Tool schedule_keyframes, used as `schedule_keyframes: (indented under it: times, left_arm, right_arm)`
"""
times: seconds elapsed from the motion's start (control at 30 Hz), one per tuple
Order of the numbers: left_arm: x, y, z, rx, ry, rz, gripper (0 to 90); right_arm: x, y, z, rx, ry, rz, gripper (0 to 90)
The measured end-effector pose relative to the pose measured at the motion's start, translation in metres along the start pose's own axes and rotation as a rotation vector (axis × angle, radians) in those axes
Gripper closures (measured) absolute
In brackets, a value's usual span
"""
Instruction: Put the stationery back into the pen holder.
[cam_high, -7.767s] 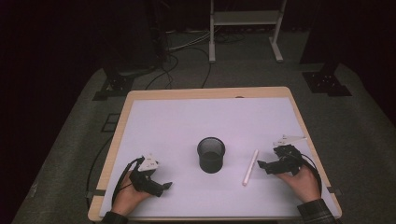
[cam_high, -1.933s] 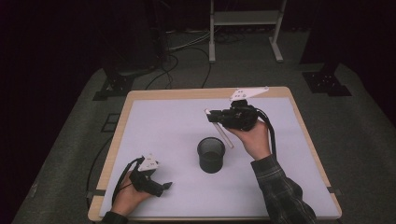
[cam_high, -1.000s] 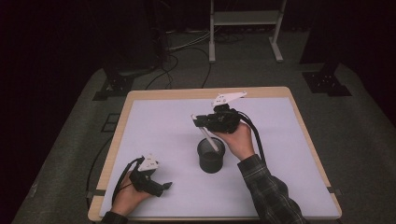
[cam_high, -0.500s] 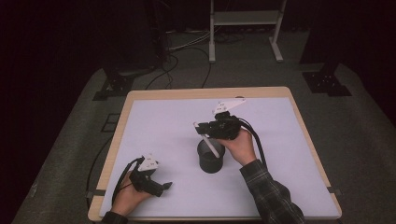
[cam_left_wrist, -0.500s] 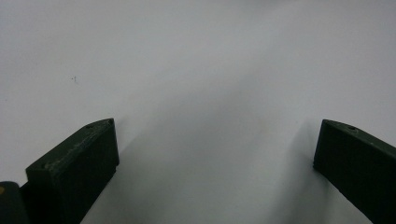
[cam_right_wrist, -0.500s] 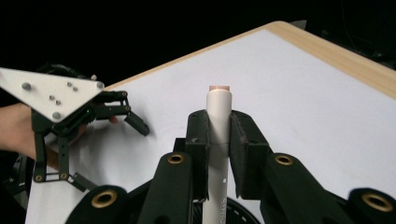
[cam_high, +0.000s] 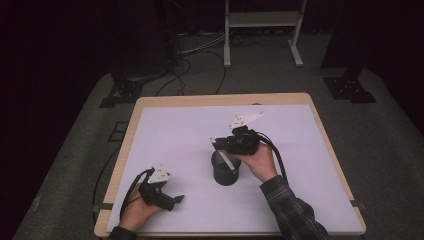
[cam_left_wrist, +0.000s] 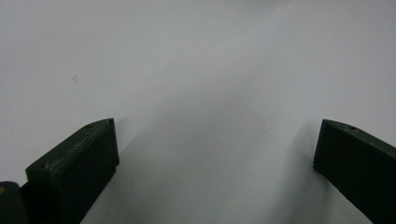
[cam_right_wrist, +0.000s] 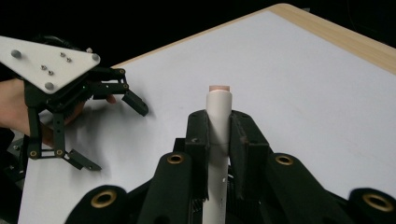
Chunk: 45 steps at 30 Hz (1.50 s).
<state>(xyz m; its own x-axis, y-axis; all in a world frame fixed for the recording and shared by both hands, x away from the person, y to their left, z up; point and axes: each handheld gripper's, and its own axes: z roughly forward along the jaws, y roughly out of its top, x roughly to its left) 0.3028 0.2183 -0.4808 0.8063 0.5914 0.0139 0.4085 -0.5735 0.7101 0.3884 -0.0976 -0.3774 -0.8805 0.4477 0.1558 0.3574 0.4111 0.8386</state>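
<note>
A black mesh cup (cam_high: 225, 170) stands near the middle of the white table top (cam_high: 175, 135). My right gripper (cam_high: 218, 146) hovers just above the cup's rim and is shut on a white pen (cam_high: 225, 159), whose lower end slants down into the cup. In the right gripper view the two jaws clamp the pen (cam_right_wrist: 219, 116), its pinkish tip pointing away. My left gripper (cam_high: 176, 201) rests open on the table at the front left, held in a hand, and its open jaws also appear in the right gripper view (cam_right_wrist: 116, 133). Bare white table lies between the left gripper's jaws (cam_left_wrist: 215, 154).
The table has a wooden edge (cam_high: 220, 99). On the dark floor behind it lie cables (cam_high: 195, 50), a white metal stand (cam_high: 260, 20) and black stand bases (cam_high: 350, 87).
My right gripper picked the pen up from the right side of the table, carried it over the cup and has lowered its end into the cup. The left gripper has not moved.
</note>
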Motion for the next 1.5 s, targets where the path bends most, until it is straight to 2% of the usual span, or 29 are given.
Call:
schedule_keyframes:
  times: [0.47, 0.63, 0.73, 0.93, 0.97, 1.0, 1.2, 1.33, 1.4, 1.5]
  left_arm:
    - [0.0, 0.0, 0.0, -0.003, 0.0, -0.004, 0.0]
    - [0.0, 0.0, 0.0, -0.003, 0.0, -0.003, 0.0]
    - [0.0, 0.0, 0.0, -0.003, 0.0, -0.003, 0.0]
    - [0.0, 0.0, 0.0, 0.0, 0.0, 0.0, 0.0]
    - [0.0, 0.0, 0.0, 0.0, 0.0, -0.001, 0.0]
    - [0.0, 0.0, 0.0, 0.0, 0.0, -0.001, 0.0]
    - [0.0, 0.0, 0.0, 0.0, 0.0, 0.001, 0.0]
    - [0.0, 0.0, 0.0, 0.0, 0.0, -0.001, 0.0]
    - [0.0, 0.0, 0.0, 0.001, -0.001, 0.001, 0.0]
    - [0.0, 0.0, 0.0, 0.003, -0.001, 0.003, 0.0]
  right_arm:
    - [0.0, -0.011, 0.005, 0.039, -0.003, -0.007, 76.8]
    - [-0.001, -0.012, 0.004, 0.037, 0.002, 0.011, 70.6]
    - [-0.001, -0.012, 0.003, 0.038, -0.002, 0.001, 68.6]
    - [0.0, -0.011, -0.002, 0.057, -0.032, -0.009, 59.0]
    - [0.001, -0.011, -0.005, 0.067, -0.048, -0.014, 52.9]
    - [0.001, -0.011, -0.005, 0.067, -0.048, -0.014, 52.9]
    - [-0.001, -0.013, -0.018, 0.082, -0.095, -0.018, 37.9]
    - [-0.005, -0.018, -0.026, 0.094, -0.125, 0.005, 27.2]
    - [-0.007, -0.022, -0.03, 0.1, -0.151, 0.023, 17.1]
    - [-0.01, -0.025, -0.034, 0.101, -0.164, 0.027, 13.3]
